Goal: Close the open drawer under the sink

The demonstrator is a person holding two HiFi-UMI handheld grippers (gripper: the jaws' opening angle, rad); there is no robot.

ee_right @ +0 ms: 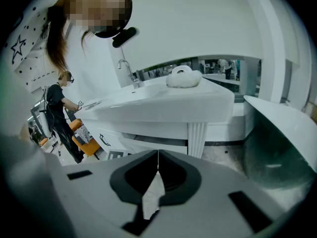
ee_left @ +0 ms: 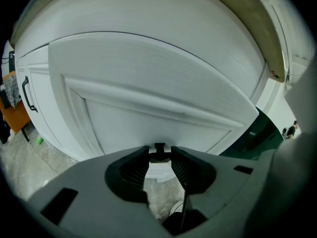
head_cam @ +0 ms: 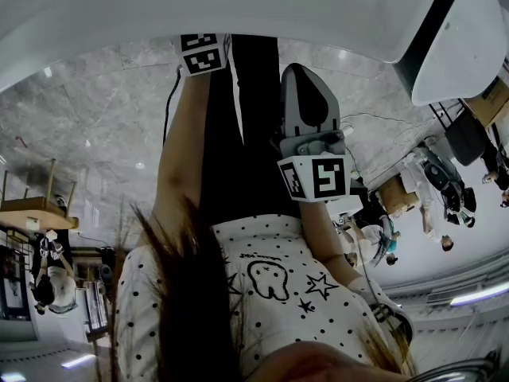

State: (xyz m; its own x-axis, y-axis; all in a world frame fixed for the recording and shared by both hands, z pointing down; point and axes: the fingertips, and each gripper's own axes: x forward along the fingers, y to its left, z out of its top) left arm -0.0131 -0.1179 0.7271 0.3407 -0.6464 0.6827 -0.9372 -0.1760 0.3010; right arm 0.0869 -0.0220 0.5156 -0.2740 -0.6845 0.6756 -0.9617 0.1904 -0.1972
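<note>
The left gripper (ee_left: 159, 156) is right up against the white panelled drawer front (ee_left: 148, 108), which fills its view. Its jaws are narrowed round the small black handle (ee_left: 159, 148) and, as far as I can make out, pinch it. The right gripper (ee_right: 158, 155) is held well clear with its jaws pressed together on nothing, facing a white sink counter (ee_right: 163, 100) with a tap (ee_right: 127, 69).
</note>
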